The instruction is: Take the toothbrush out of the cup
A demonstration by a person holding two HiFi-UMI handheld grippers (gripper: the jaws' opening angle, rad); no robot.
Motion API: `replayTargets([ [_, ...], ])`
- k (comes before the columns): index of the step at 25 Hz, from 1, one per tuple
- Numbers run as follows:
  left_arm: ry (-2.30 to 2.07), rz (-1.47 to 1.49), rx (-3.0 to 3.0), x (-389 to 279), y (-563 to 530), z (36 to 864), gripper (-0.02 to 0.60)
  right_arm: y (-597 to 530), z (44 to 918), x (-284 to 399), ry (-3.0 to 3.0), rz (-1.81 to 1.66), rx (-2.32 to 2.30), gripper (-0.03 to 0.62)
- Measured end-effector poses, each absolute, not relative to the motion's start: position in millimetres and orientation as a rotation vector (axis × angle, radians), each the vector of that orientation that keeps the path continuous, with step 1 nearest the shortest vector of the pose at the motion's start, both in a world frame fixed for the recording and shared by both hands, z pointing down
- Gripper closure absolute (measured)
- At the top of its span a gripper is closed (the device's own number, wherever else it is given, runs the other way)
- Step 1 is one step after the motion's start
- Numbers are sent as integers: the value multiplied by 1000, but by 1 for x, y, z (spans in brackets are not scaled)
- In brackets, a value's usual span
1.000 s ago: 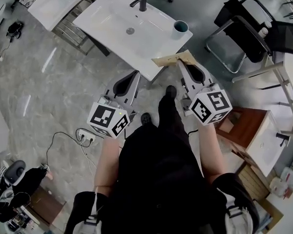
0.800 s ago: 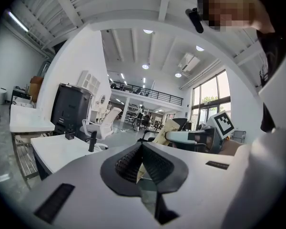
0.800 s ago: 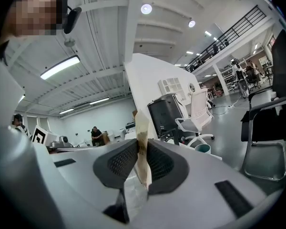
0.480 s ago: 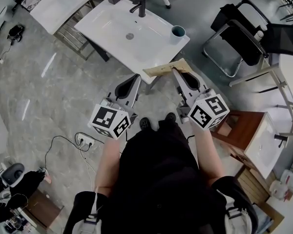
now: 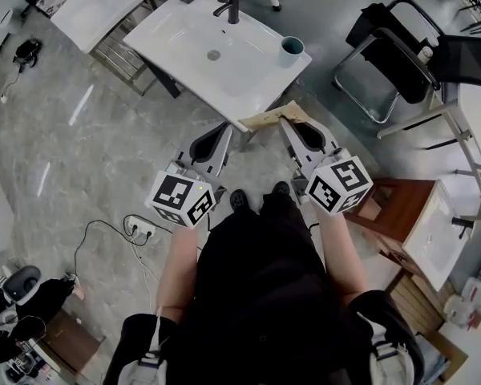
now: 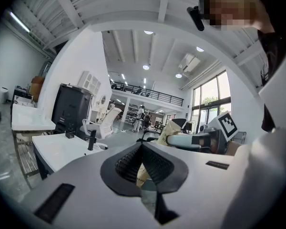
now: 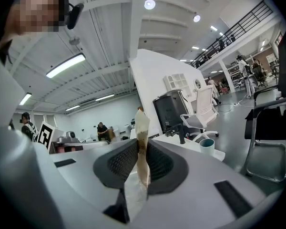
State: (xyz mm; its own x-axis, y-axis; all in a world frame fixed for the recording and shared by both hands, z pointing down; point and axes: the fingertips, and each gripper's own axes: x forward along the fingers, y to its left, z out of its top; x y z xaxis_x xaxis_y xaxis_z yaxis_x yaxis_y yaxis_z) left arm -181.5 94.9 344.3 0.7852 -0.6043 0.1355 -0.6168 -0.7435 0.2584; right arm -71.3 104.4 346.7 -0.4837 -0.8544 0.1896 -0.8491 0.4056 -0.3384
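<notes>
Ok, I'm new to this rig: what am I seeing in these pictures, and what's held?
No robot: a person holds a two-jaw gripper in each hand. One picture looks down from their head; the other two look along each gripper's jaws. Ahead stands a white sink with a tap and a cup; no brush shows in it. The right gripper is clamped on a tan paper pack. The left gripper is shut, a tan scrap between its jaws.

Black clothes (image 5: 256,295), white marker-cubed claws (image 5: 222,127) (image 5: 285,122)
</notes>
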Motion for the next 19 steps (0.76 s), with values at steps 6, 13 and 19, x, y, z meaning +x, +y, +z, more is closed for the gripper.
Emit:
replayTargets([
  [6,-938,60,2706,-180,105,339,566,113,343,-73,2626,-595,-1585,519],
  [13,-941,62,2710,-184,109,337,566,118,338,-77,2630,-565,-1579,519],
  [19,-947,60,2710,-186,114,338,566,126,328,-80,2636,-534,-1558,525],
])
